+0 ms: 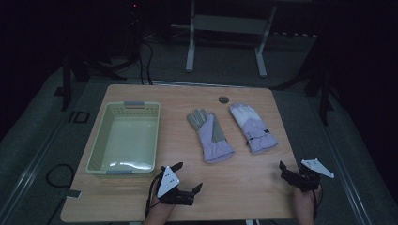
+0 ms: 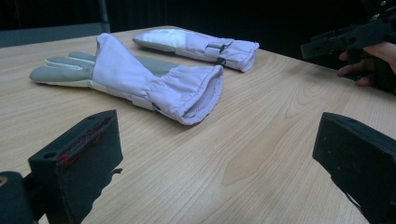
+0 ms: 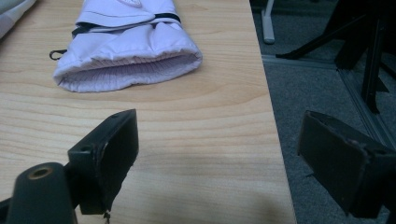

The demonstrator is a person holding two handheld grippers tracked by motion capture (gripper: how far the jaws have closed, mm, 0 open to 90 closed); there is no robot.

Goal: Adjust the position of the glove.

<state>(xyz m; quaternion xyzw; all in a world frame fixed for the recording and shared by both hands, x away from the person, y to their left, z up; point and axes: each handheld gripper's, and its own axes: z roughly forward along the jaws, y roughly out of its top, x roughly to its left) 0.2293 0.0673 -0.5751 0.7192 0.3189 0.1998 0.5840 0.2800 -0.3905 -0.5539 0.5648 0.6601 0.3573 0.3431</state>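
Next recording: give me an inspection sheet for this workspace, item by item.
Surface: wooden table, level, with a round grommet hole near the far edge.
Job's things: left glove palm up, right glove back up, lying apart, cuffs toward the person; pale basket at left, nothing in it.
Clutter: nothing seen.
Grippers: left gripper and right gripper both open, holding nothing, near the front edge.
Cables: loops on the floor at left.
Surroundings: dark room, white frame legs behind.
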